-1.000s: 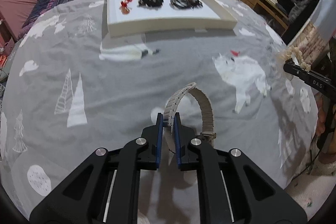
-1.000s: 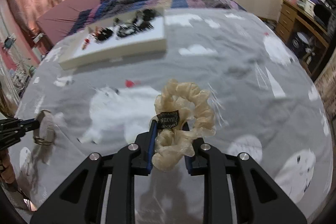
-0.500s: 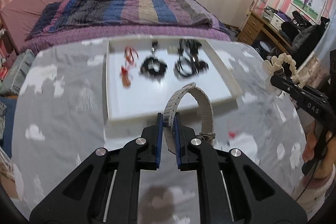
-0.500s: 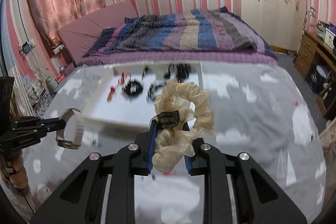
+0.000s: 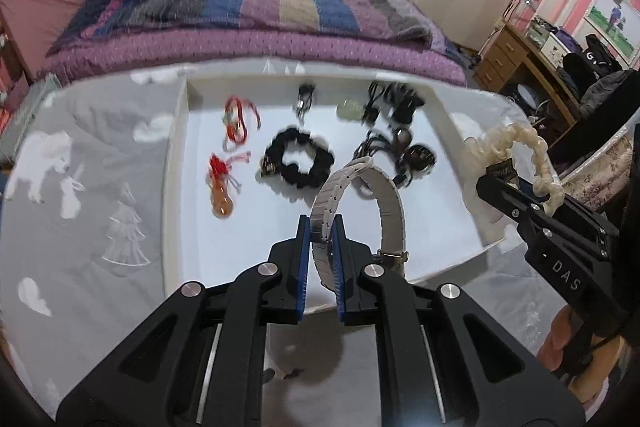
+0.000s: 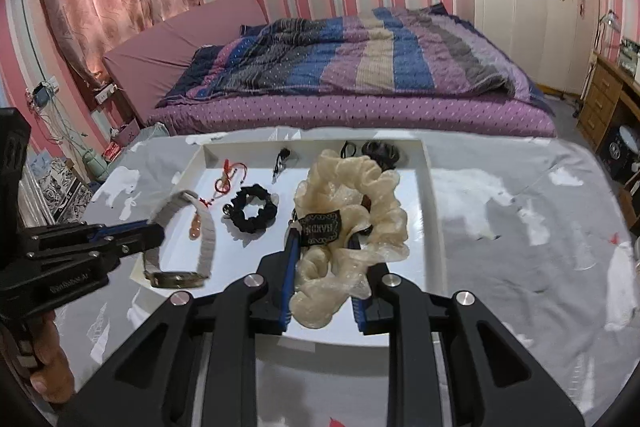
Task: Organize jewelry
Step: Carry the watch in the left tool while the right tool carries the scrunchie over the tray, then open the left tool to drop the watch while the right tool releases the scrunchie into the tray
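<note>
**Jewelry held over white tray in both grippers**

Jewelry fills a white tray (image 5: 173,163) on a grey printed cloth (image 5: 80,227). The left gripper (image 5: 321,227) has its jaws nearly closed, pinching the band of a metal watch (image 5: 390,211) above the tray's near edge. The right gripper (image 6: 323,255) holds its jaws partly closed around a cream scrunchie (image 6: 352,195) over the tray's right half. A black scrunchie (image 5: 306,161), red cord charms (image 5: 236,123) and dark hair ties (image 5: 400,103) lie inside. A striped quilt (image 6: 360,59) covers the bed behind.
</note>
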`<state>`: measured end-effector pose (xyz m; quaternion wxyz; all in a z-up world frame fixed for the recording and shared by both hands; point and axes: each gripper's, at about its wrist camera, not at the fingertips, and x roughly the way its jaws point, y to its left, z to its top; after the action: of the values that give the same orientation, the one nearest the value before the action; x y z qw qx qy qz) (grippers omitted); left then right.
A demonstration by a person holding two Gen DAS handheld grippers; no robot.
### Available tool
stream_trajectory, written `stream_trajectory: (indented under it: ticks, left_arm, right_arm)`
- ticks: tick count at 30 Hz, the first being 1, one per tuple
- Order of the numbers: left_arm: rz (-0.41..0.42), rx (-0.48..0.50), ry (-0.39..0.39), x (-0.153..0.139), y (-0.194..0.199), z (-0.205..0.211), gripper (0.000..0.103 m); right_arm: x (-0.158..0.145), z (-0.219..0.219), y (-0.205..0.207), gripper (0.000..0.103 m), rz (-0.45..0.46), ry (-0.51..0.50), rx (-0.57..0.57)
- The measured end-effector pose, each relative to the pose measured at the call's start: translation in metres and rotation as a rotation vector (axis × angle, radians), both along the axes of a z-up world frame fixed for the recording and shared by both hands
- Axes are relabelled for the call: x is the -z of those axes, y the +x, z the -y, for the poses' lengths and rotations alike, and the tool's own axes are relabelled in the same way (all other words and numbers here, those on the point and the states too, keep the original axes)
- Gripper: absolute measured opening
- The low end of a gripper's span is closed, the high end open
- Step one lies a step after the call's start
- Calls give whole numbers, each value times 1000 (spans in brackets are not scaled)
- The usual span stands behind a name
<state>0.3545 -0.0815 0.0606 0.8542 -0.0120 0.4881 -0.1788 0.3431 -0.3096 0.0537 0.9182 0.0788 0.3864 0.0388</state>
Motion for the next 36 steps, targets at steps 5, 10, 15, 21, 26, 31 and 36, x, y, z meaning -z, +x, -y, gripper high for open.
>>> stream_trajectory:
  ticks: [5,10,15,21,26,31,36]
  left_arm:
    - [-10,-20,24,26,12,-5,9]
    - [-35,-36,28,39,22,-11,9]
    - [-26,-45,39,43,24,-11,9]
    - [-10,-74,93,49,24,-10,7]
    - [-10,-82,107,52,25,-11,7]
    - [-16,-87,108,55,26,-14,7]
    - [-13,-92,119,55,25,-13,7]
  right_arm:
    - [32,1,11,23,-52,-18,1]
    - [53,7,22,23,-94,7,13]
    - [61,4,22,23,-102,-2,15]
    - [71,6,26,23,-115,10,25]
    - [78,8,30,23,-118,38,17]
    - [84,7,33,23,-135,19,15]
    - [85,6,33,26,-135,-7,24]
